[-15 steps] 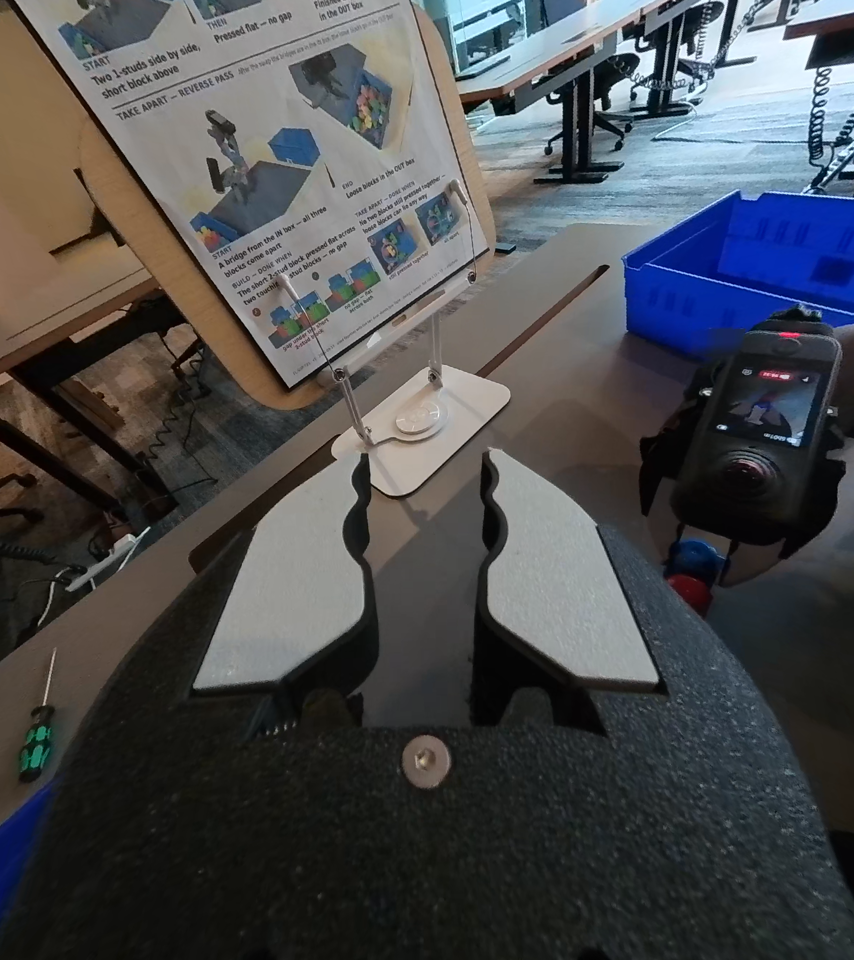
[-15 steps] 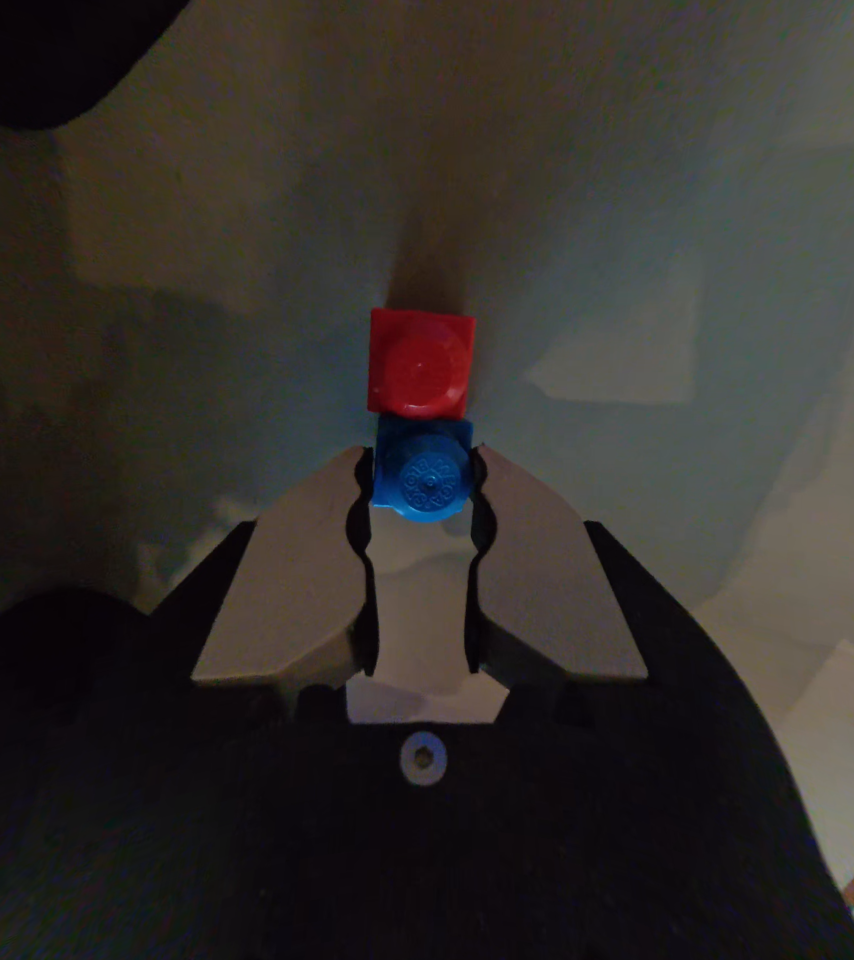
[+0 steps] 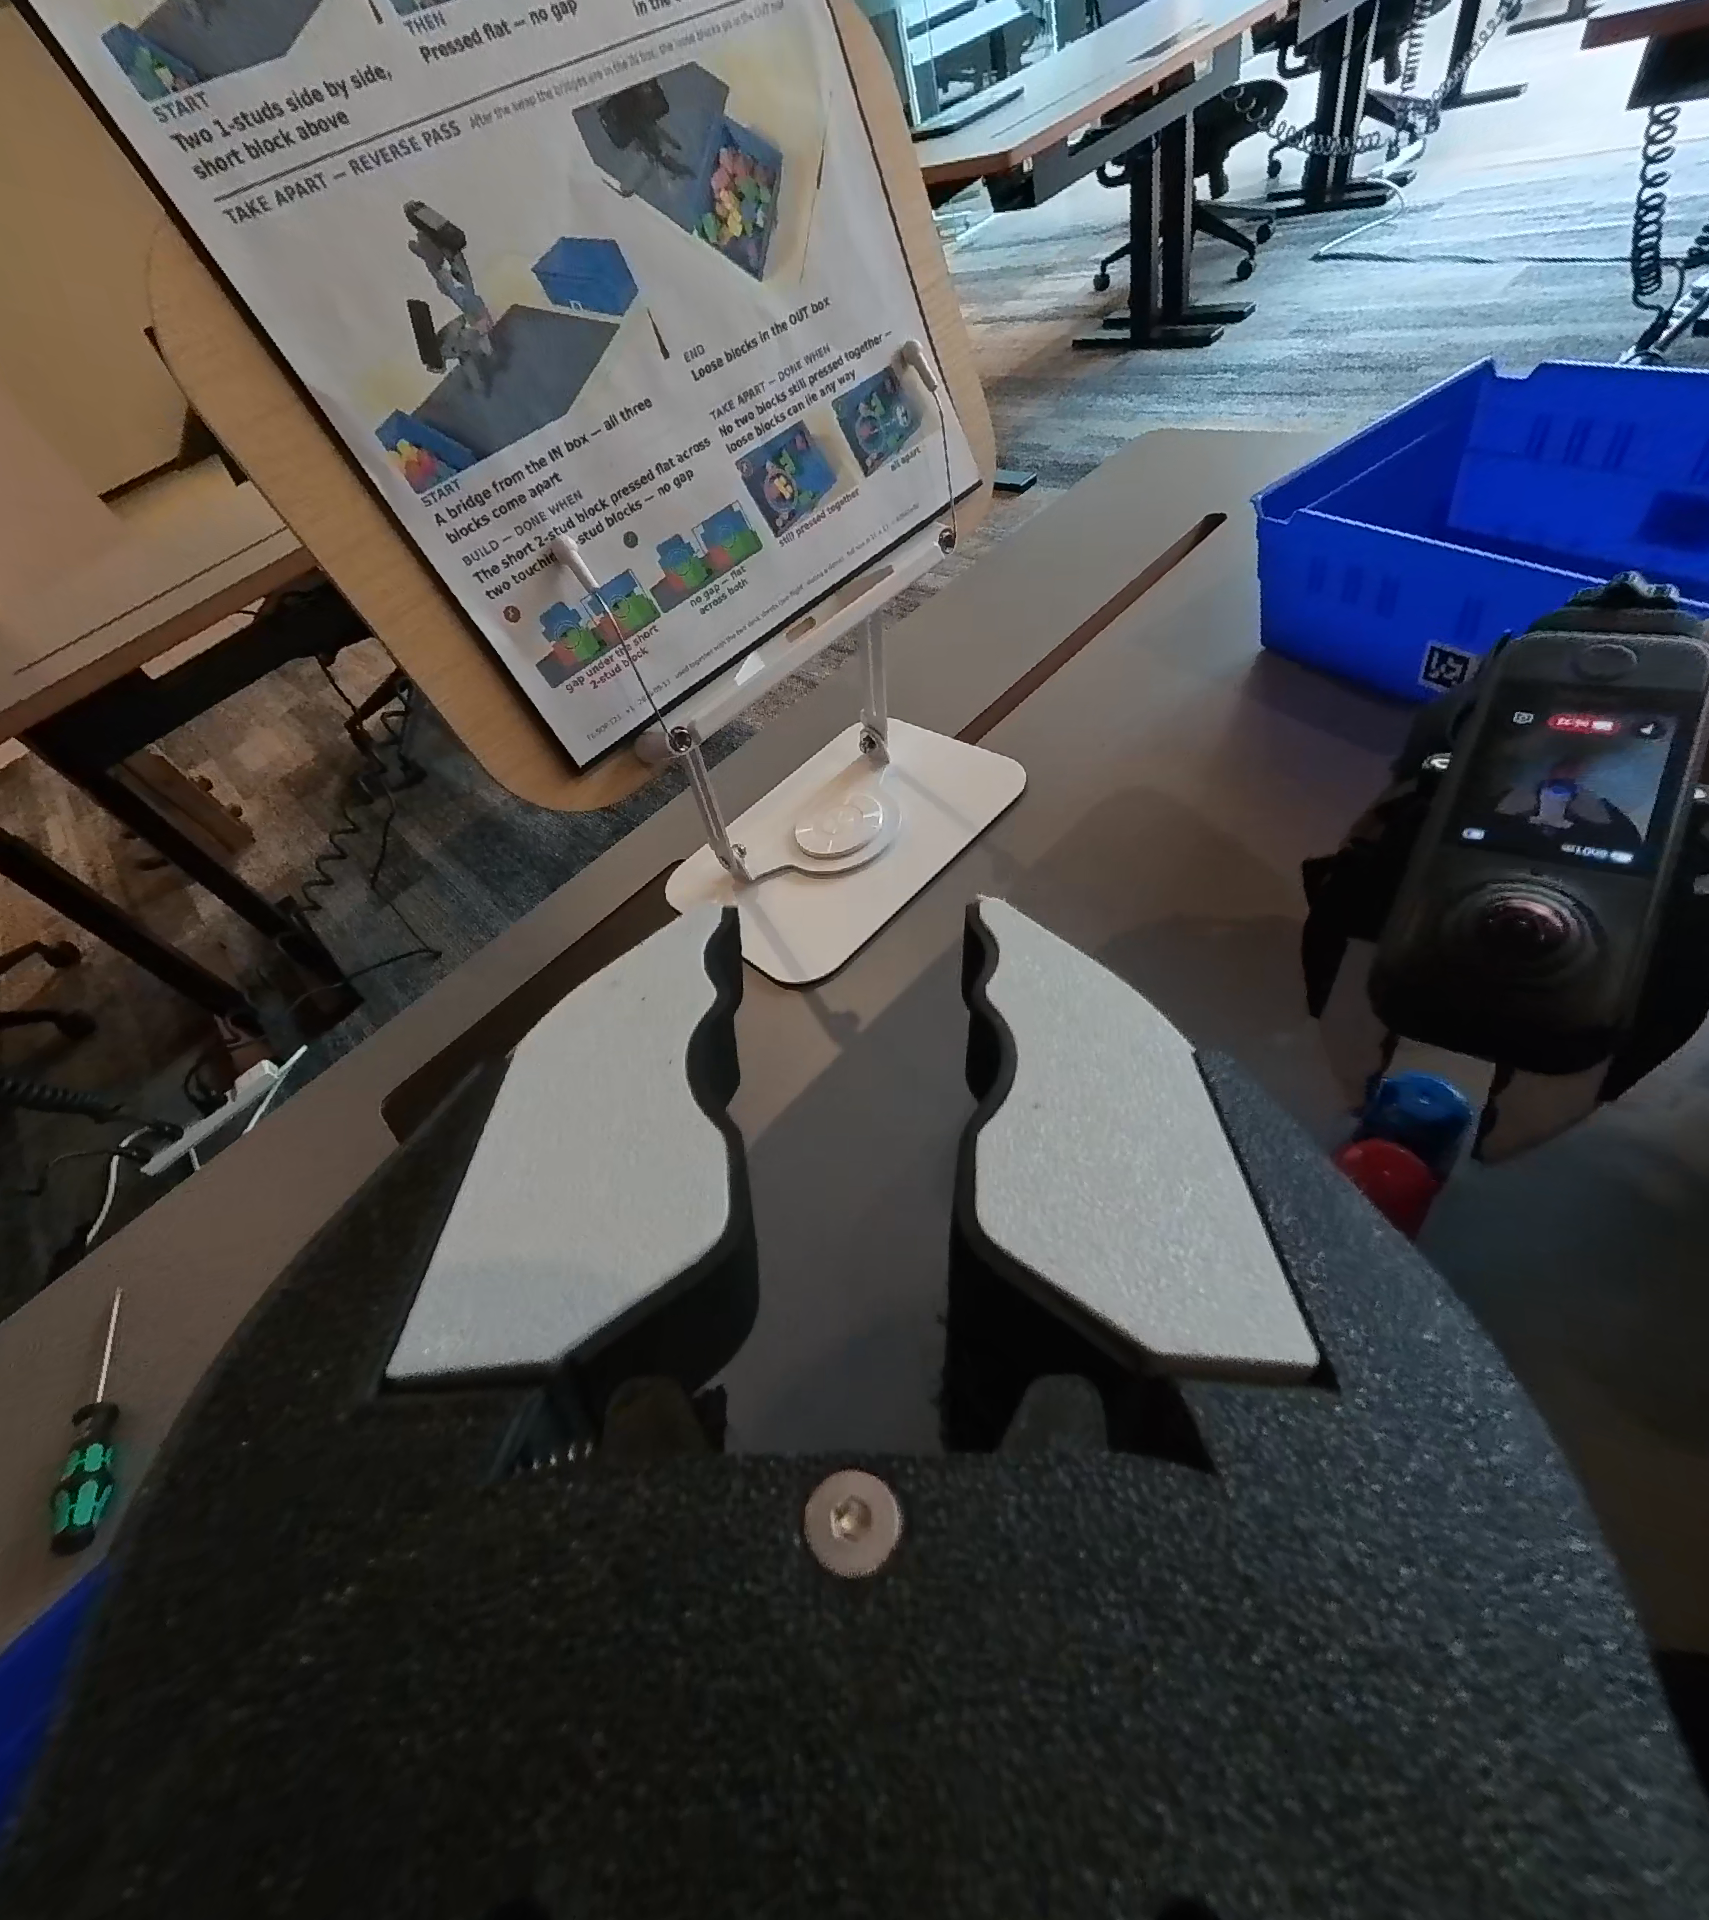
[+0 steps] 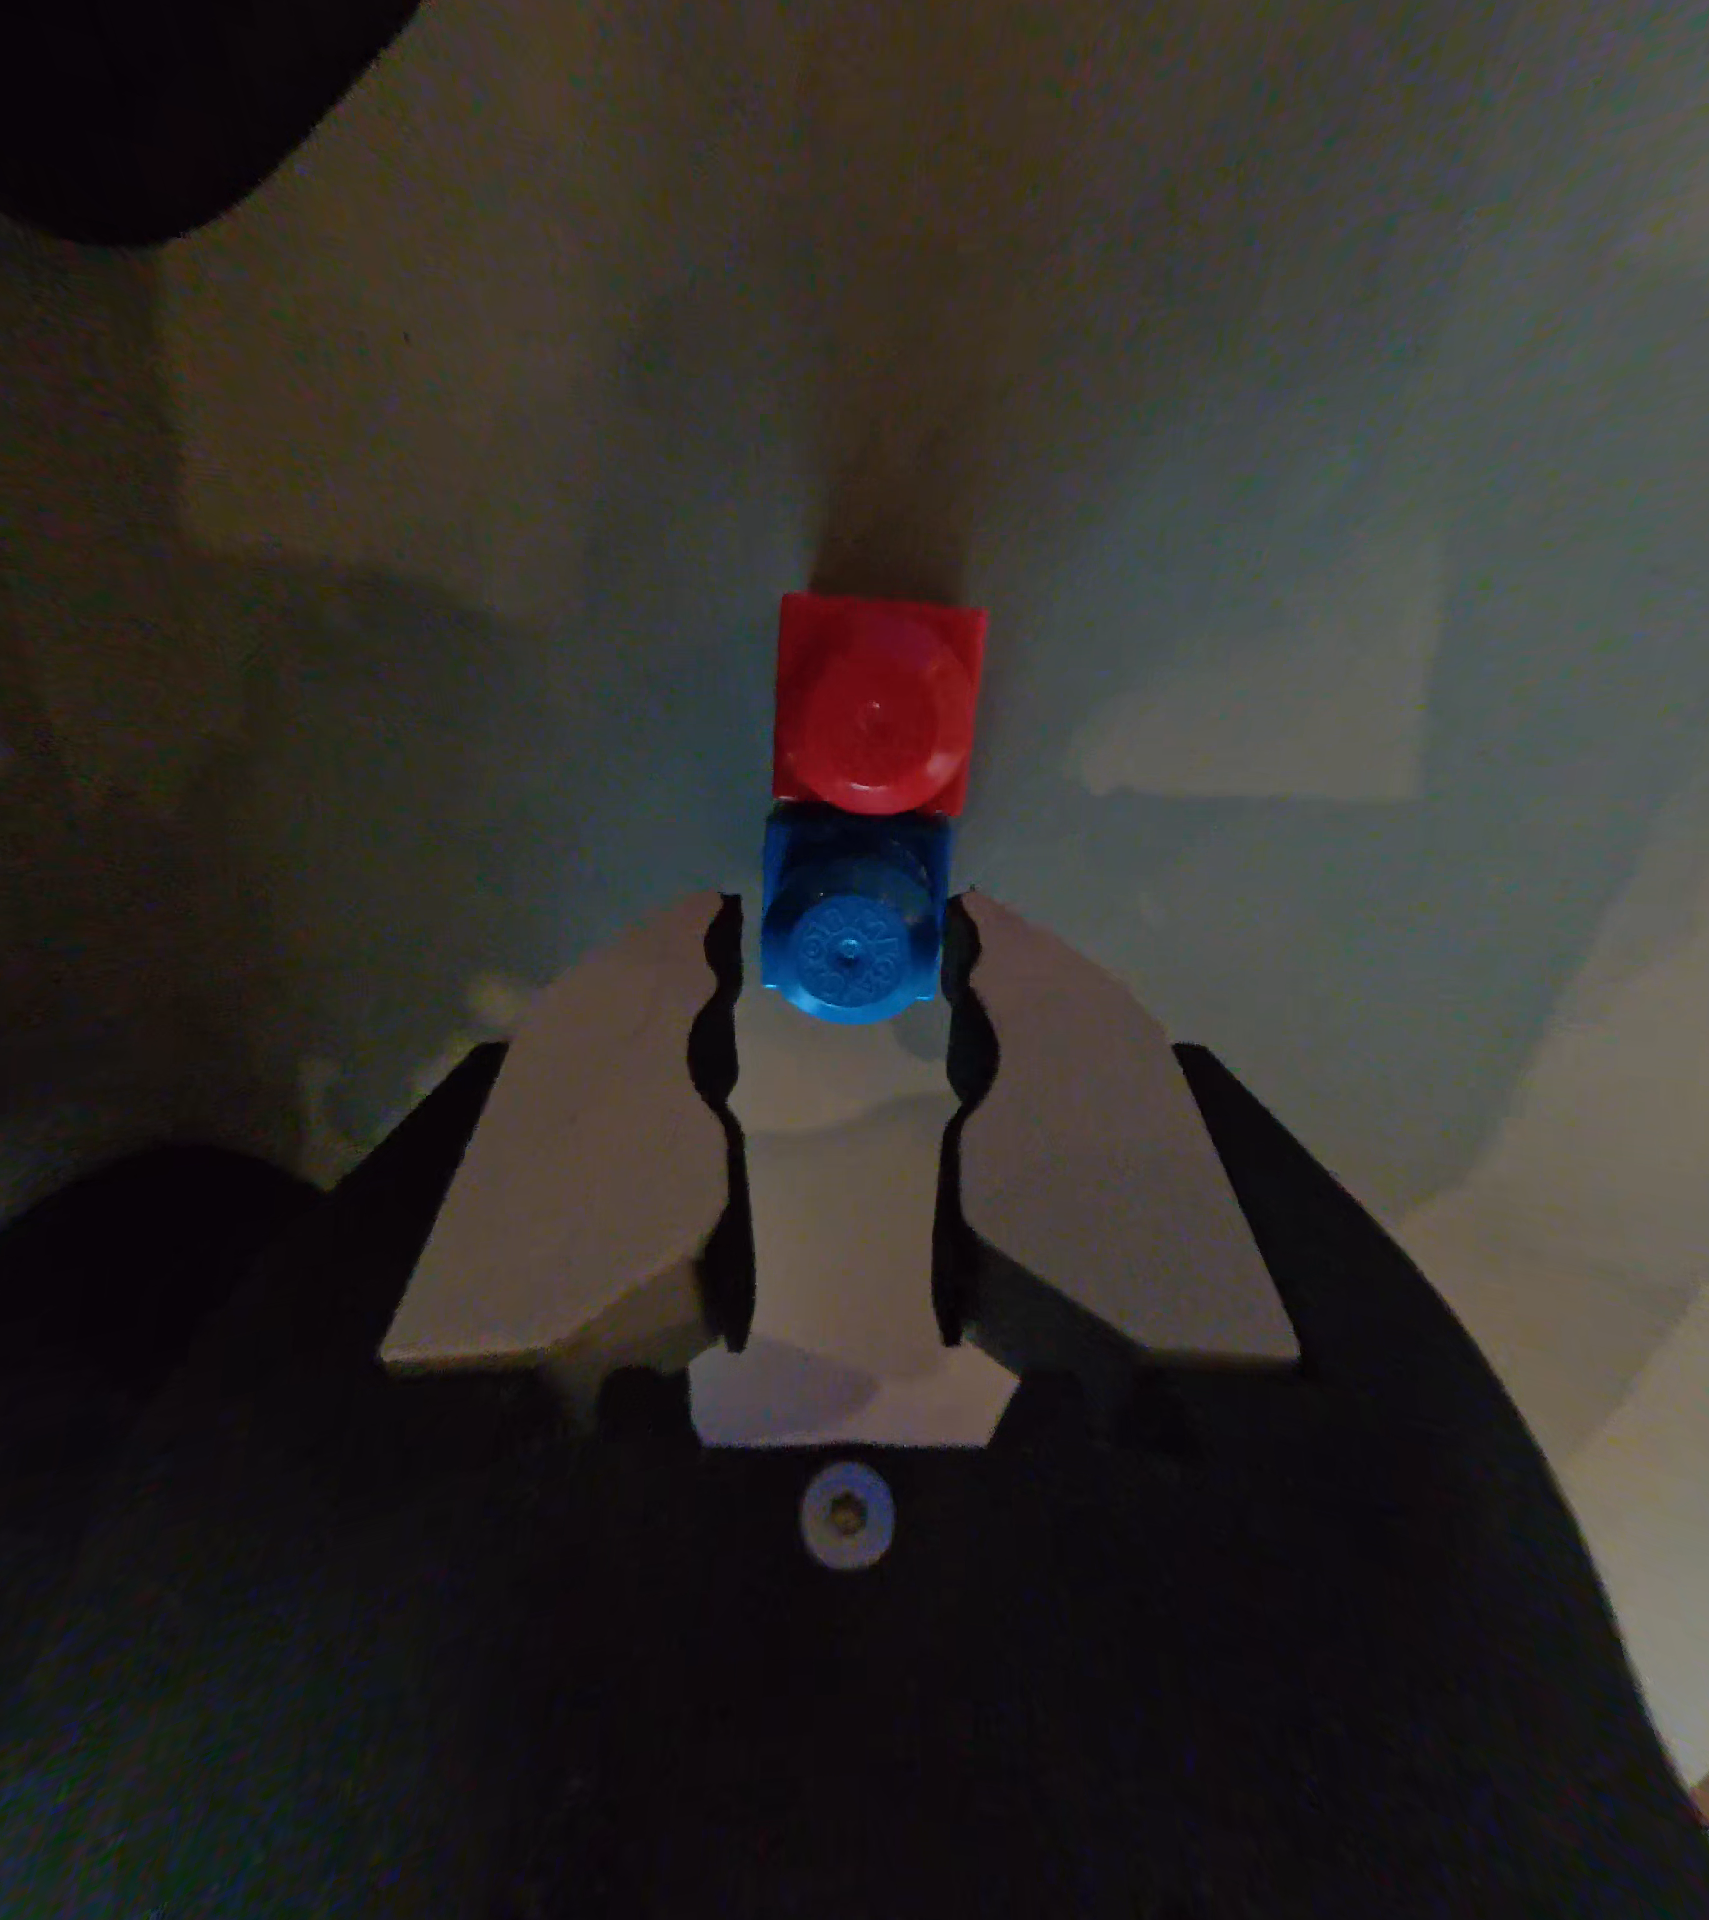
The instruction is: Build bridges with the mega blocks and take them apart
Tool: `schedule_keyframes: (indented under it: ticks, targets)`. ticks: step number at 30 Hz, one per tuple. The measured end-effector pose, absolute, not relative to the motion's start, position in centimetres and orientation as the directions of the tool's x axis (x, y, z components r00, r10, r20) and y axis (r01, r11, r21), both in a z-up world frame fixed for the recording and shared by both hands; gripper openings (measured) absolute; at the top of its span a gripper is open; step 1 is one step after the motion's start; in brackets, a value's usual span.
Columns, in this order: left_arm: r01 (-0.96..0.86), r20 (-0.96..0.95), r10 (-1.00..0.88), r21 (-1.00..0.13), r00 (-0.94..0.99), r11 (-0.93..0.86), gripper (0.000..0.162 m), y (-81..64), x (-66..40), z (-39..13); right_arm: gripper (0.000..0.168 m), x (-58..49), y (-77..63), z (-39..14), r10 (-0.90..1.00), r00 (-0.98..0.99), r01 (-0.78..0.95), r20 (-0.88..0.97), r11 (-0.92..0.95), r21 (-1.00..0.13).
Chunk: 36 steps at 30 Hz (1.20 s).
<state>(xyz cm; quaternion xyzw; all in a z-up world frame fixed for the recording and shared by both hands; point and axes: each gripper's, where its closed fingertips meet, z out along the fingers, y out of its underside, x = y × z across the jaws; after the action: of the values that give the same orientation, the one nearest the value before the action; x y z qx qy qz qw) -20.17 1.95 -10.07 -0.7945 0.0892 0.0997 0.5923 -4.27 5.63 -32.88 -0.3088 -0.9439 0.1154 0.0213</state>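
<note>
From the left wrist view, my left gripper [image 3: 845, 914] hangs level over the dark worktop [image 3: 1089, 748], its jaws apart with nothing between them. At the right edge of the frame I see my right gripper [image 3: 1421, 1117] pointing straight down, a camera on its back, with a blue block [image 3: 1421, 1103] and a red block [image 3: 1390, 1179] showing under its tips. In the upper right stands a blue bin [image 3: 1369, 566]; I see no contents in the part that shows. Straight ahead, a white stand [image 3: 850, 842] props up an instruction sheet [image 3: 559, 343]. A green-handled screwdriver [image 3: 86, 1455] lies at the lower left edge of the worktop. Beyond are carpet, desks and office chairs.

In the right wrist view, I look down on the worktop [image 4: 1245, 416] in dim light. The red block [image 4: 876, 712] sits at centre frame, the blue block [image 4: 850, 930] touching its lower side. My right gripper [image 4: 845, 909] brackets the blue block's sides; there seems to be a thin gap at each tip, though the gloom makes me unsure, so I cannot tell whether it grips.
</note>
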Motion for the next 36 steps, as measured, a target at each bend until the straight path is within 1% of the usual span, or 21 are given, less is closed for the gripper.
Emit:
schedule_keyframes:
  ticks: [2, 4, 5, 8, 9, 11, 13, 14, 18, 20, 23, 24, 26, 27, 28, 30, 32, 34, 35, 36]
  targets:
    - [-0.261, -0.265, -0.023, -0.922, 0.964, -0.286, 0.041, 2.0, -20.2, -10.1, 0.033, -4.2, 5.4, -33.0, 0.584, -0.811, 0.576, -0.04, 0.785, -0.229]
    - [-0.263, -0.268, -0.023, -0.92, 0.963, -0.29, 0.041, 2.0, -20.2, -10.2, 0.033, -4.1, 5.3, -32.9, 0.587, -0.808, 0.581, -0.046, 0.782, -0.226]
    - [-0.264, -0.269, -0.023, -0.919, 0.963, -0.292, 0.041, 2.0, -20.2, -10.2, 0.035, -4.0, 5.2, -32.9, 0.592, -0.804, 0.588, -0.054, 0.777, -0.223]
    - [-0.264, -0.27, -0.023, -0.919, 0.963, -0.292, 0.041, 2.0, -20.3, -10.3, 0.051, -3.8, 5.5, -32.5, 0.63, -0.775, 0.625, -0.049, 0.755, -0.2]
    - [-0.264, -0.27, -0.023, -0.919, 0.963, -0.293, 0.041, 2.0, -20.3, -10.3, 0.053, -4.0, 5.6, -32.2, 0.634, -0.773, 0.625, -0.023, 0.754, -0.202]
    - [-0.265, -0.27, -0.021, -0.919, 0.962, -0.294, 0.041, 2.0, -20.3, -10.3, 0.053, -5.1, 5.1, -31.4, 0.616, -0.787, 0.587, 0.048, 0.77, -0.25]
    - [-0.265, -0.271, -0.021, -0.918, 0.962, -0.294, 0.041, 2.0, -20.3, -10.3, 0.047, -6.5, 4.3, -30.9, 0.627, -0.774, 0.579, 0.091, 0.759, -0.299]
    - [-0.266, -0.271, -0.022, -0.918, 0.962, -0.294, 0.041, 2.1, -20.3, -10.3, 0.04, -7.0, 4.1, -30.9, 0.641, -0.76, 0.589, 0.105, 0.749, -0.304]
    - [-0.269, -0.275, -0.022, -0.916, 0.961, -0.296, 0.041, 2.1, -20.3, -10.3, 0.028, -6.7, 4.0, -31.8, 0.641, -0.761, 0.608, 0.095, 0.757, -0.24]
    - [-0.27, -0.276, -0.022, -0.916, 0.961, -0.296, 0.041, 2.0, -20.3, -10.3, 0.023, -6.8, 3.8, -31.7, 0.646, -0.758, 0.611, 0.093, 0.753, -0.243]
    - [-0.269, -0.276, -0.019, -0.916, 0.961, -0.296, 0.041, 2.0, -20.4, -10.3, 0.011, -6.6, 3.7, -31.4, 0.657, -0.749, 0.623, 0.087, 0.743, -0.243]
    - [-0.269, -0.277, -0.017, -0.917, 0.961, -0.295, 0.041, 1.9, -20.5, -10.3, 0.014, -6.3, 3.7, -31.4, 0.662, -0.746, 0.632, 0.078, 0.739, -0.232]
    - [-0.269, -0.277, -0.014, -0.917, 0.961, -0.293, 0.041, 1.8, -20.5, -10.2, 0.044, -5.7, 3.9, -31.2, 0.655, -0.752, 0.632, 0.079, 0.749, -0.198]
    - [-0.27, -0.278, -0.013, -0.918, 0.96, -0.291, 0.041, 1.8, -20.6, -10.1, 0.052, -5.9, 3.9, -31.1, 0.626, -0.771, 0.601, 0.115, 0.776, -0.194]
    - [-0.27, -0.279, -0.011, -0.918, 0.96, -0.289, 0.041, 1.7, -20.6, -10.1, 0.054, -6.3, 3.7, -30.9, 0.58, -0.799, 0.547, 0.159, 0.811, -0.207]
    - [-0.27, -0.279, -0.009, -0.92, 0.96, -0.285, 0.041, 1.6, -20.6, -10.0, 0.053, -7.5, 2.8, -30.9, 0.515, -0.832, 0.462, 0.207, 0.849, -0.256]
    - [-0.271, -0.281, -0.006, -0.92, 0.96, -0.284, 0.041, 1.5, -20.6, -9.9, 0.046, -8.4, 2.2, -31.4, 0.525, -0.829, 0.46, 0.196, 0.837, -0.296]
    - [-0.273, -0.284, -0.003, -0.919, 0.959, -0.283, 0.041, 1.4, -20.7, -9.8, 0.041, -8.6, 2.2, -32.3, 0.556, -0.816, 0.5, 0.157, 0.817, -0.288]
    - [-0.273, -0.284, -0.002, -0.92, 0.959, -0.282, 0.041, 1.4, -20.7, -9.8, 0.034, -8.4, 2.4, -32.6, 0.569, -0.81, 0.523, 0.145, 0.811, -0.263]
    - [-0.272, -0.284, -0.001, -0.92, 0.959, -0.281, 0.041, 1.3, -20.7, -9.8, 0.033, -8.3, 2.5, -32.7, 0.583, -0.801, 0.54, 0.138, 0.802, -0.255]
